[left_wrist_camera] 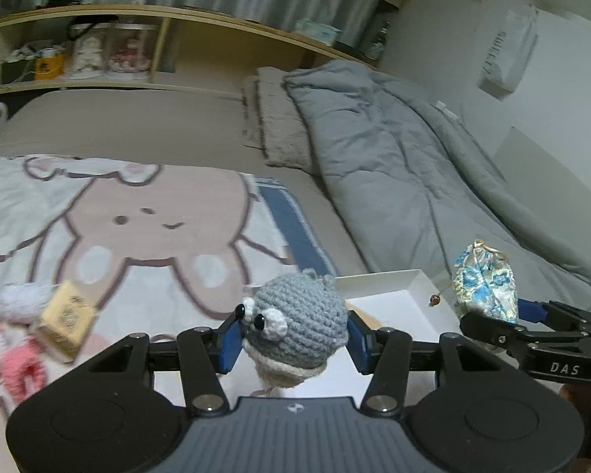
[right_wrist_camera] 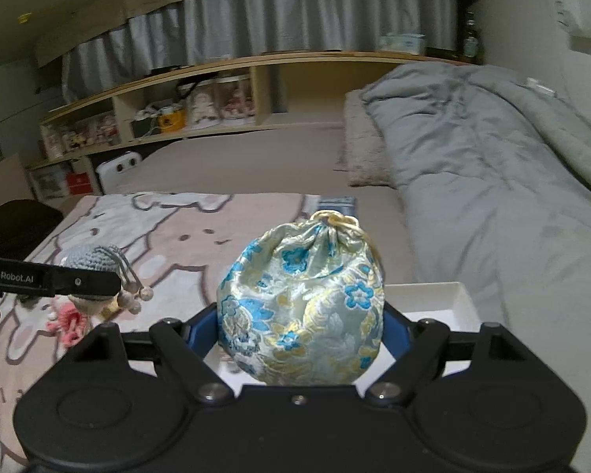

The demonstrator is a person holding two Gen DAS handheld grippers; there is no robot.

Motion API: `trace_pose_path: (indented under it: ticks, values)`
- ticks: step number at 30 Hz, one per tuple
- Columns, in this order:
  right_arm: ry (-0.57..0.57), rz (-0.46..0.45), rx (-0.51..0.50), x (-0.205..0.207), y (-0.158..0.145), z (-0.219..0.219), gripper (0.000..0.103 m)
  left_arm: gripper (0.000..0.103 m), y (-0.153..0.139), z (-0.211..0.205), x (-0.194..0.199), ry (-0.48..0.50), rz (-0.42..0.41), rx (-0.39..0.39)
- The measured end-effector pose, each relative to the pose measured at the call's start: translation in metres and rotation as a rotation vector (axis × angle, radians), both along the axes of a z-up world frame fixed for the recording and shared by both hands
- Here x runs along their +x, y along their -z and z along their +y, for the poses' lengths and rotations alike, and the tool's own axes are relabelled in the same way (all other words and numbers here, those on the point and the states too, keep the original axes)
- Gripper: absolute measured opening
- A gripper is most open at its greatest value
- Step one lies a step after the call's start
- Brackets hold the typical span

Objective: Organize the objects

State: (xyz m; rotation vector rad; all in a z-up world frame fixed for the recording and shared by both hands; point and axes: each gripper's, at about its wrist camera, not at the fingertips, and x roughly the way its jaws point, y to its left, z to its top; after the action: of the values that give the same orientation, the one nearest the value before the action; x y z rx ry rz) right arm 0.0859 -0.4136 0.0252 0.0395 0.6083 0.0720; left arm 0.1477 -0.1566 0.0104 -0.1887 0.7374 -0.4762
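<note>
My left gripper [left_wrist_camera: 293, 335] is shut on a grey crocheted toy [left_wrist_camera: 299, 321] with black bead eyes, held above the bed. The toy also shows at the left of the right wrist view [right_wrist_camera: 94, 262]. My right gripper [right_wrist_camera: 301, 327] is shut on a blue and gold floral drawstring pouch [right_wrist_camera: 303, 307], which also shows in the left wrist view [left_wrist_camera: 486, 285]. A white shallow tray [left_wrist_camera: 398, 295] lies on the bed just beyond both grippers; its far rim shows in the right wrist view [right_wrist_camera: 429, 289].
A pink crocheted toy [left_wrist_camera: 17, 362], a white fluffy toy [left_wrist_camera: 15, 299] and a tan small box [left_wrist_camera: 69, 323] lie on the cartoon blanket [left_wrist_camera: 138, 216] at the left. A grey duvet [left_wrist_camera: 413, 157] is piled on the right. Shelves [left_wrist_camera: 98, 55] stand behind the bed.
</note>
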Motion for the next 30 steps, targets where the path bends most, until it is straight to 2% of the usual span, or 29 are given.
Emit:
trace_pose_path:
  ticks: [10,17,25,30]
  values:
    - [0.046,0.018,-0.020,0.016,0.019,-0.054,0.083,0.054,0.017,-0.073,0.026,0.076,0.012,0.006]
    - [0.047,0.060,0.003,0.040,0.048,-0.083,0.083,0.054,0.051,-0.112,0.042,0.111,0.062,0.066]
    - [-0.008,0.127,-0.003,0.073,0.083,-0.090,0.083,0.054,0.101,-0.130,0.060,0.109,0.128,0.148]
    - [-0.043,0.166,-0.022,0.094,0.104,-0.089,0.083,0.054,0.117,-0.132,0.071,0.112,0.139,0.177]
